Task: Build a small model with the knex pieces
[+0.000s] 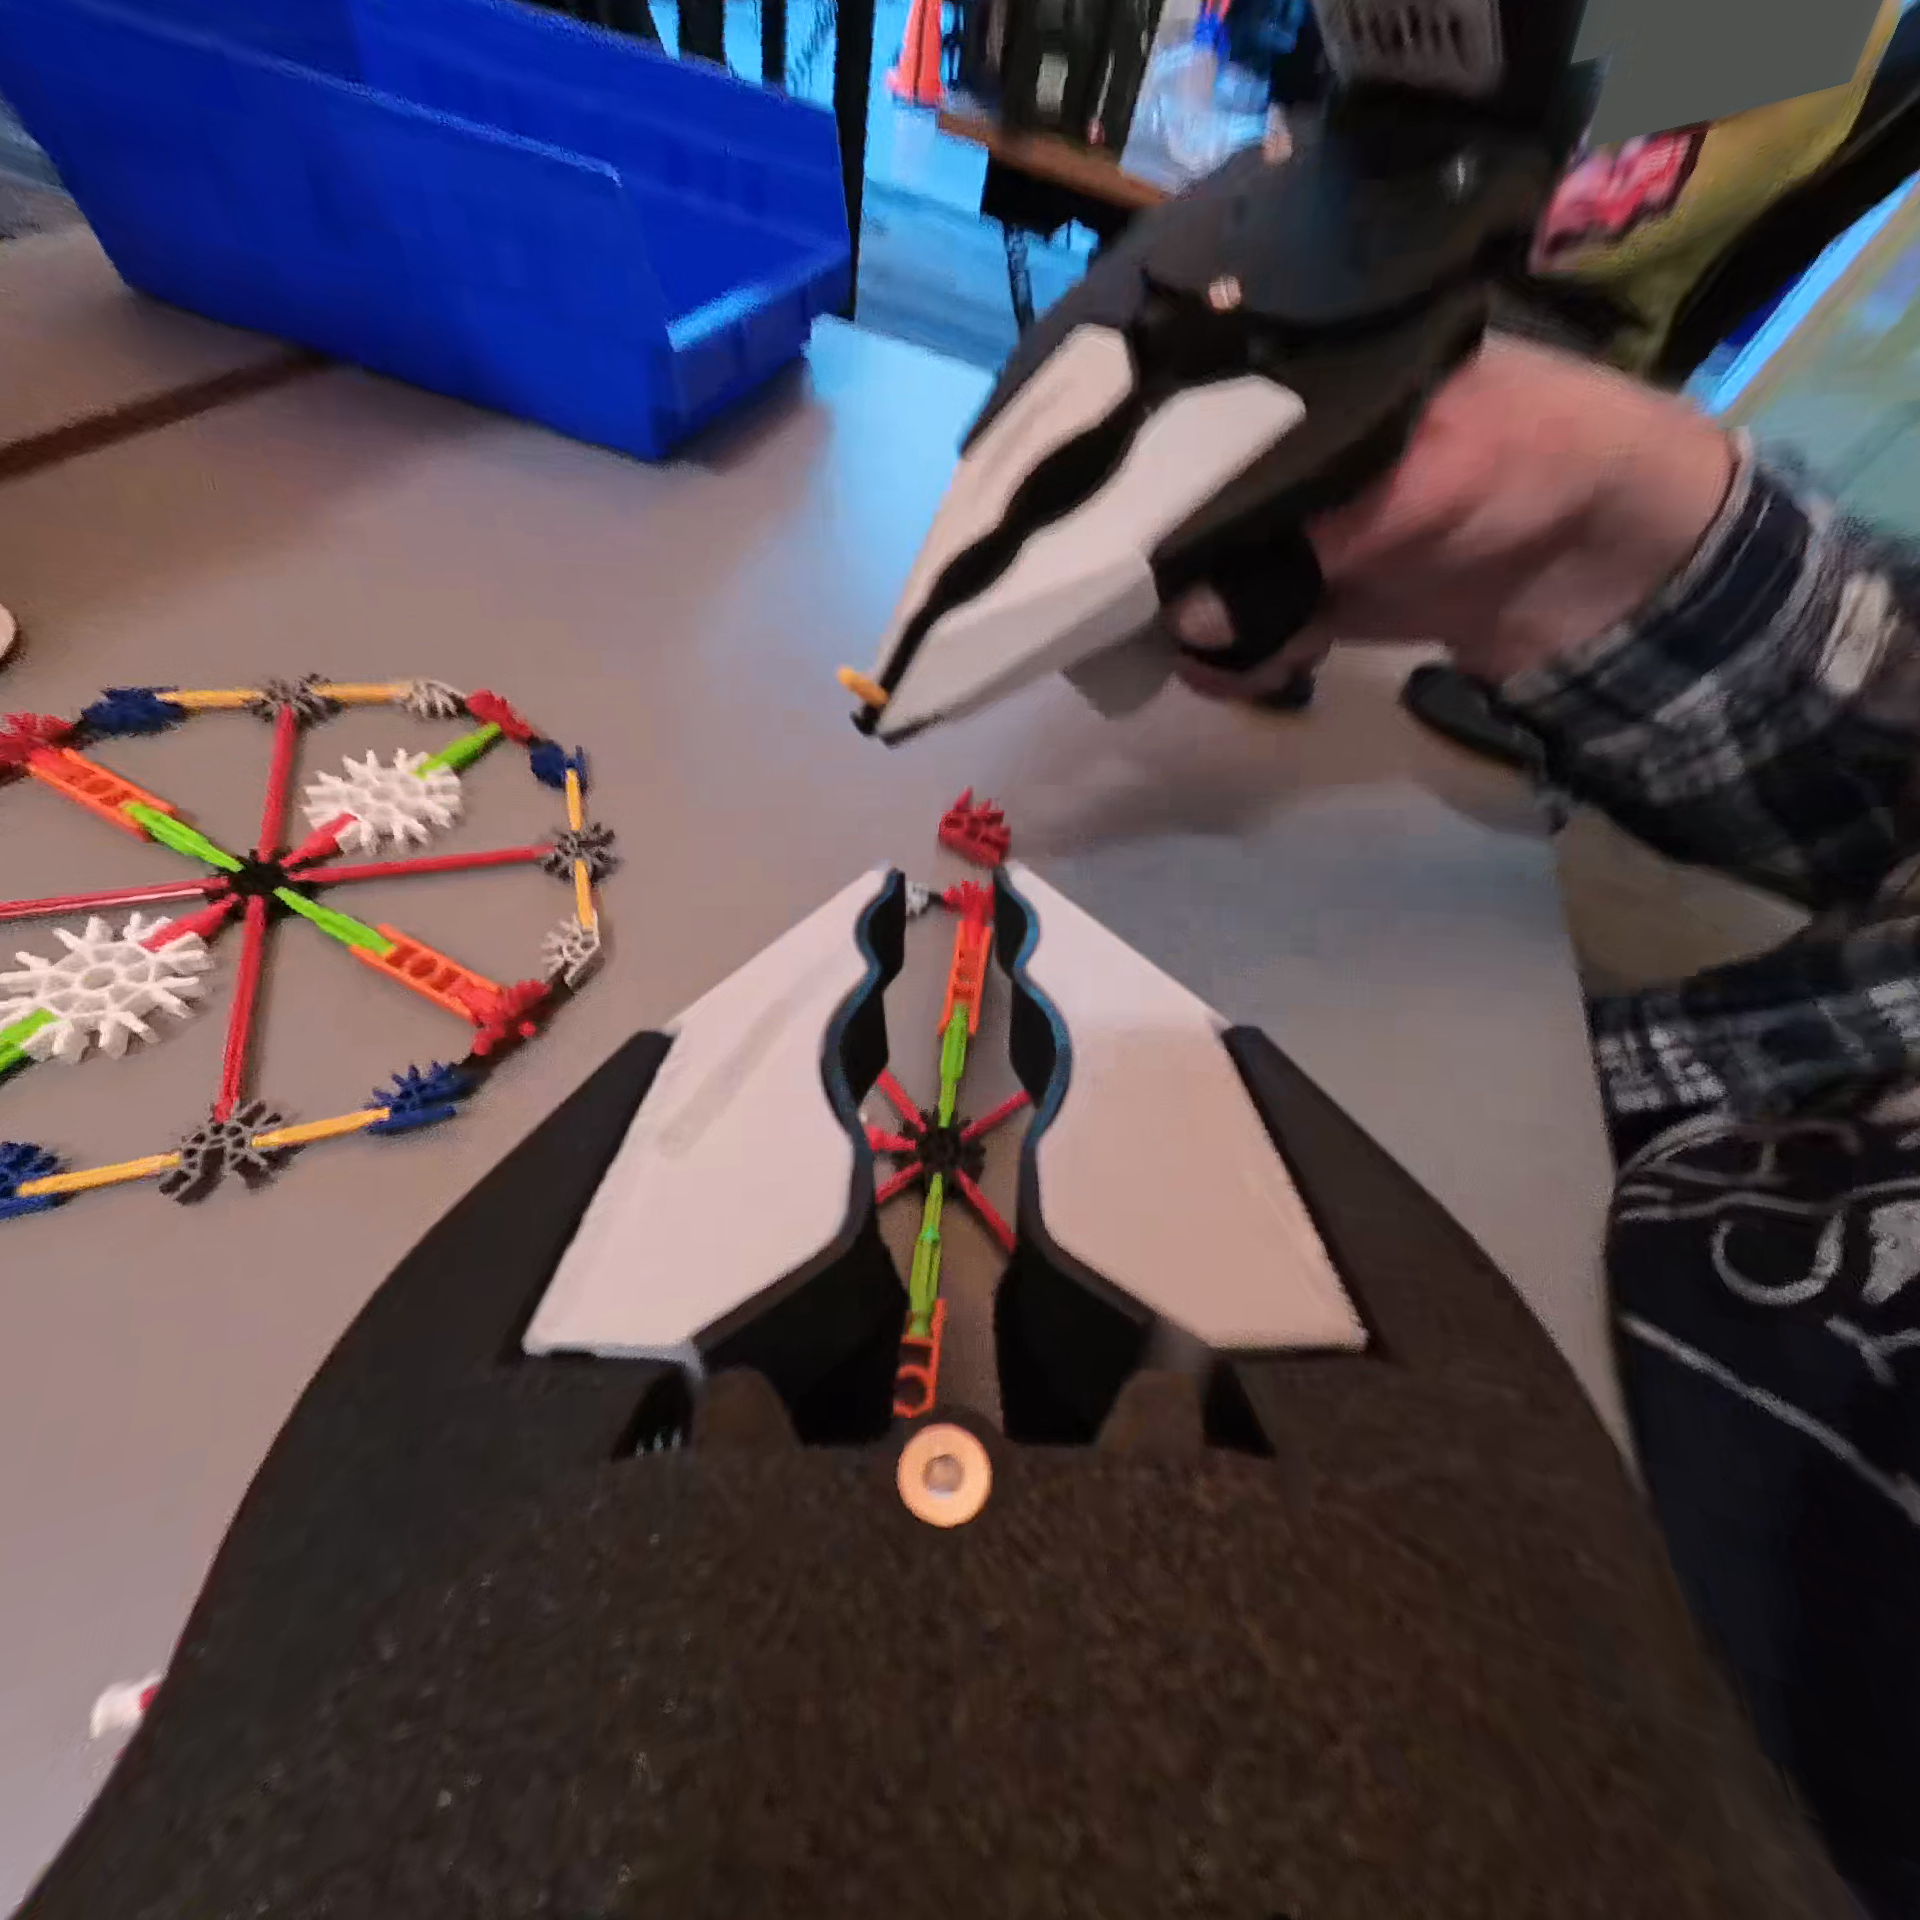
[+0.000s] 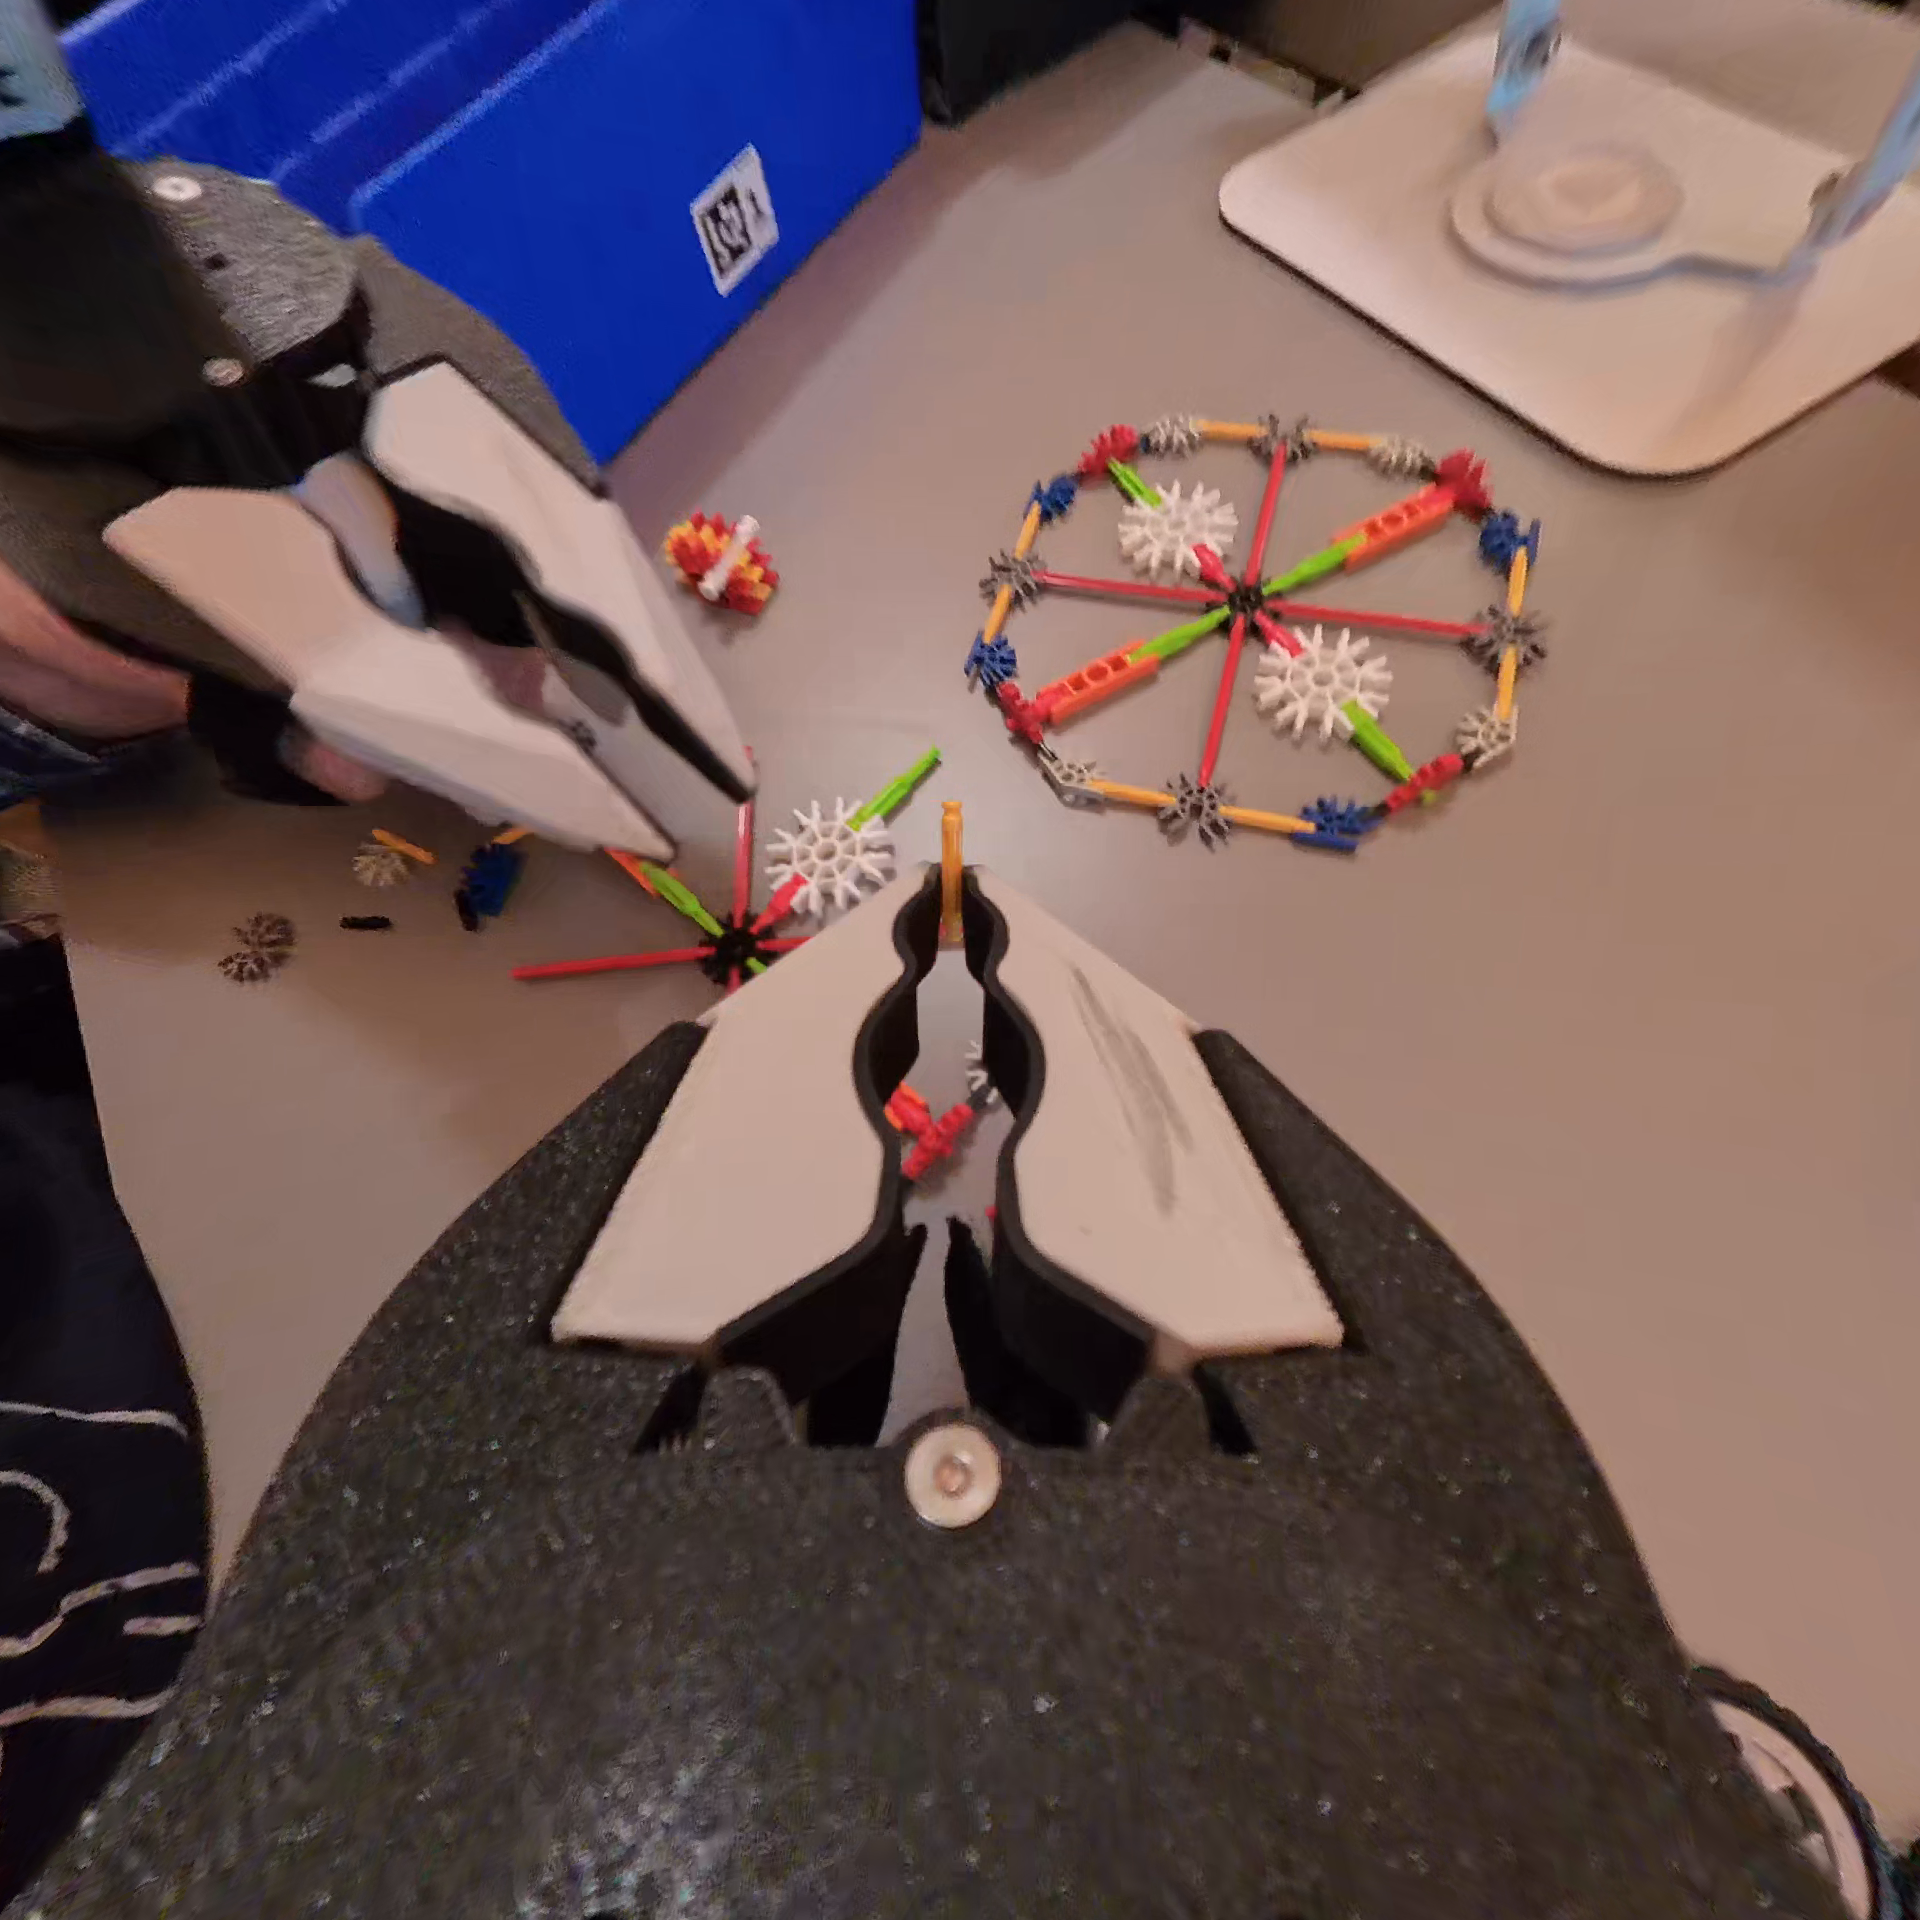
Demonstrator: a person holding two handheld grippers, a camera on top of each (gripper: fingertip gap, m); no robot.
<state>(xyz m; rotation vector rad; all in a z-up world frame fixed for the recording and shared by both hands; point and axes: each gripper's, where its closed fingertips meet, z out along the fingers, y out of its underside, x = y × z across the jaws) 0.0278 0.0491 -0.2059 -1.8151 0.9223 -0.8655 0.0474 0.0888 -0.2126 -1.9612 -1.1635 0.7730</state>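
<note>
Right tool (image 2: 948, 883) pinches a yellow rod (image 2: 950, 831); left tool (image 1: 940, 883), slightly spread, straddles the half-built spoked wheel (image 1: 940, 1143) at frame centre.

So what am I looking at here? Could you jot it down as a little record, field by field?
Surface: grey table
Left tongs: open, over a half-built wheel, straddling its green and orange spoke
Right tongs: shut on a yellow rod
Finished wheel: flat on the table, apart from both tongs
Loose parts: red connector by the left tips; more pieces near the bin
Behind: blue bin, white base
</note>
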